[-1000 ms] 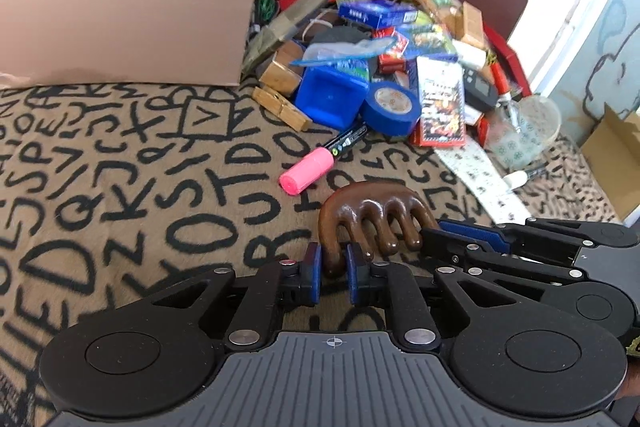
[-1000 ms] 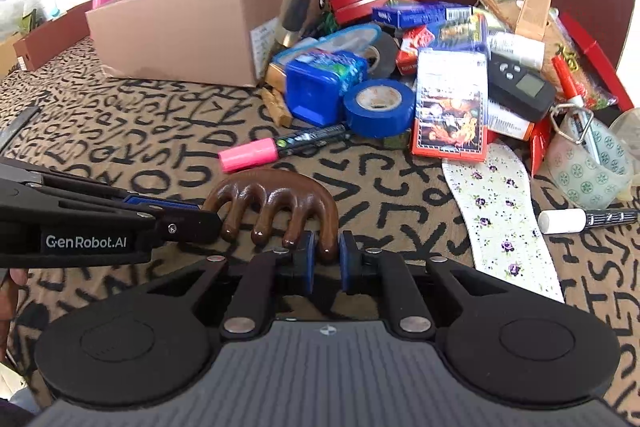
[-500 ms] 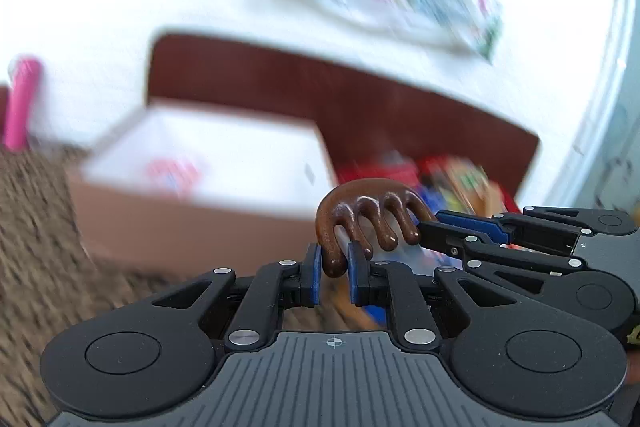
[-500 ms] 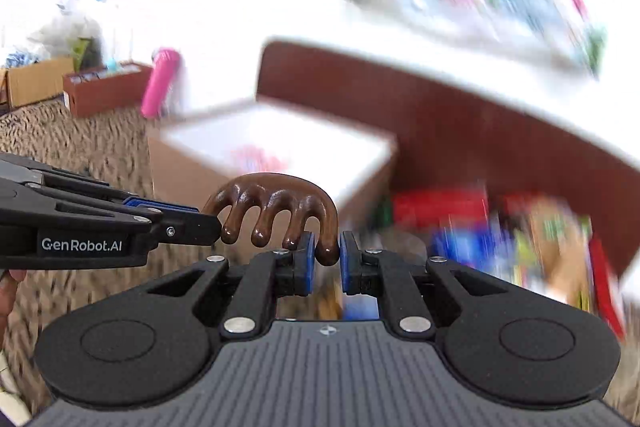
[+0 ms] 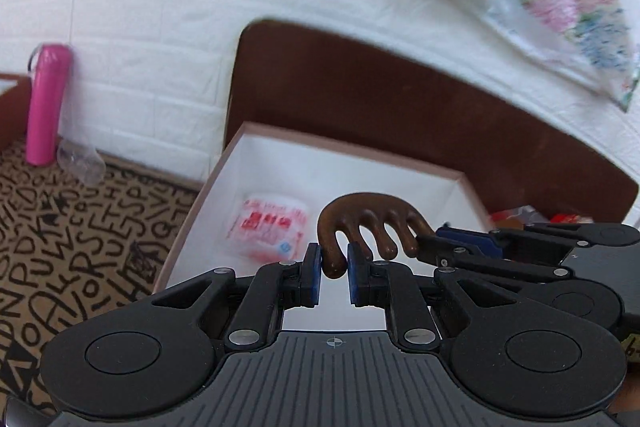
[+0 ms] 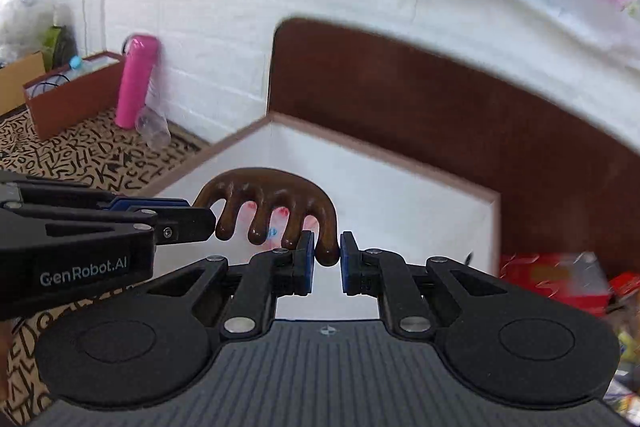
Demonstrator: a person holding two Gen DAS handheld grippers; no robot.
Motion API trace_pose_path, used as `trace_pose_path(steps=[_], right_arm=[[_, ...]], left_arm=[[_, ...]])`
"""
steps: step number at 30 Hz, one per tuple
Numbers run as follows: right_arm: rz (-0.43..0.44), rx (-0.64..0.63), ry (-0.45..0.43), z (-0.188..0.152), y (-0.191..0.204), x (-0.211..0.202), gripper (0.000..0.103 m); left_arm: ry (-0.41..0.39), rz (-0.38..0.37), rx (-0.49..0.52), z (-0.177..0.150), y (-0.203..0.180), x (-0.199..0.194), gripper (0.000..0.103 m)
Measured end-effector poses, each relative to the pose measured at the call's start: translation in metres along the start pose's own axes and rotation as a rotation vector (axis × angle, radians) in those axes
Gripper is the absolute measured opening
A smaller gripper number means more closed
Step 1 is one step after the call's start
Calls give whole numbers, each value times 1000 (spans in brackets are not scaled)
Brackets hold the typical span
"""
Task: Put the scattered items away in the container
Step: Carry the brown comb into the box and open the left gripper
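A brown wooden comb with thick teeth (image 5: 360,213) is held by both grippers above the open cardboard box (image 5: 400,151). My left gripper (image 5: 334,267) is shut on its leftmost tooth. My right gripper (image 6: 326,255) is shut on its rightmost tooth; the comb also shows in the right wrist view (image 6: 272,187). The box (image 6: 380,151) has a white inside and holds a red-and-white packet (image 5: 272,223). The right gripper's fingers (image 5: 460,247) reach in from the right in the left wrist view.
A pink bottle (image 5: 46,103) and a clear plastic cup (image 5: 80,163) stand by the white brick wall. A brown chair back (image 5: 400,99) rises behind the box. Red packages (image 6: 552,279) lie right of the box. A brown tray (image 6: 72,95) sits at far left on the letter-print cloth (image 5: 60,247).
Both grippers lifted the comb off the cloth and carried it up and left, from beside the pile of items to above the open box.
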State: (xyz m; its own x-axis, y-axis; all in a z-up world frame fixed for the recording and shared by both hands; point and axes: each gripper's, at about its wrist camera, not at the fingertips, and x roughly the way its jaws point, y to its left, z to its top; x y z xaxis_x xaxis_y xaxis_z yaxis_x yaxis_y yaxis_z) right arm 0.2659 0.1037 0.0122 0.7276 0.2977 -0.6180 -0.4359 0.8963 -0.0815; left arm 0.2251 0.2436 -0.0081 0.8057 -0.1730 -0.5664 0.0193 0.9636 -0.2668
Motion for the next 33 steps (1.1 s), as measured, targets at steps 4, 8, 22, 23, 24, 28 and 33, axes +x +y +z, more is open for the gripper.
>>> trace_pose_path(steps=[4,8,22,23,24,28,33], right_arm=[[6,21,114,2,7,38,15],[5,24,183,9,12,61,15],[134,12,231,14,5,73,84],[140,13,221,15,4,70,87],[147,12,210,14,2,66,91],[185,16,151,13,-5,48,98],[236,56,102,8,-12,26,99]], left_arm=[[83,24,-11,0,21,32,9],[116,45,-5,4,30,48,9],[112,-71,-114,16,31,46,93],[111,-56,-117,16,28,45,96],[108,-38,-118,16,24,44,98],[76,39,-102,14,17,32,103],[22,120,-45,11,1,11,103]])
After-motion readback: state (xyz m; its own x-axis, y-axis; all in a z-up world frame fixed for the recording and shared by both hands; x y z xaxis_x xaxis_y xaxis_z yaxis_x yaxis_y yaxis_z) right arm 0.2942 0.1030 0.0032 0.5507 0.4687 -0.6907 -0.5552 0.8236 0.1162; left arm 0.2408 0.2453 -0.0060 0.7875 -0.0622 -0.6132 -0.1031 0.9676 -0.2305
